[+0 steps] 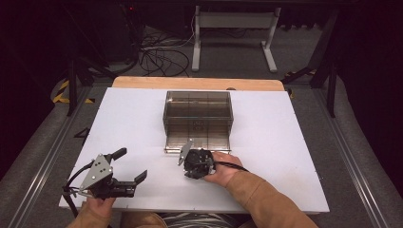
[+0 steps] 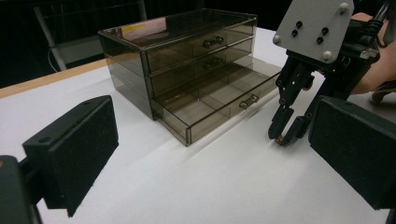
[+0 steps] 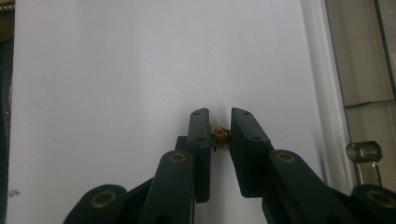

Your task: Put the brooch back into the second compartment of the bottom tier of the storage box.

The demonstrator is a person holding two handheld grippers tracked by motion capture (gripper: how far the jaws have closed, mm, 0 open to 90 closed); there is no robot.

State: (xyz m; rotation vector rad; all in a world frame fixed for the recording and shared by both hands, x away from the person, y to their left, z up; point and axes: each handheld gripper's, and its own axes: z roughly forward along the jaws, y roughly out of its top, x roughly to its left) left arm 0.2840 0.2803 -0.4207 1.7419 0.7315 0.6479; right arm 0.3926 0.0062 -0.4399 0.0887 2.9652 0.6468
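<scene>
Gleaming amber-gold, a tiny round bead (image 3: 220, 136) sits clamped in the right gripper (image 3: 219, 122) jaws; left gripper (image 2: 210, 158) jaws apart.

The white tabletop (image 1: 266, 142) is evenly and brightly lit from above, while the floor and background around it sink into near black in the high view. The smoky clear drawer box (image 2: 187, 74) catches a pale glare on its top and throws a soft shadow forward in the left gripper view, where the near black pads (image 2: 74, 149) look soft and out of focus. In the right gripper view the tabletop is washed out to a flat white, with grain and softness in the dark jaws.
</scene>
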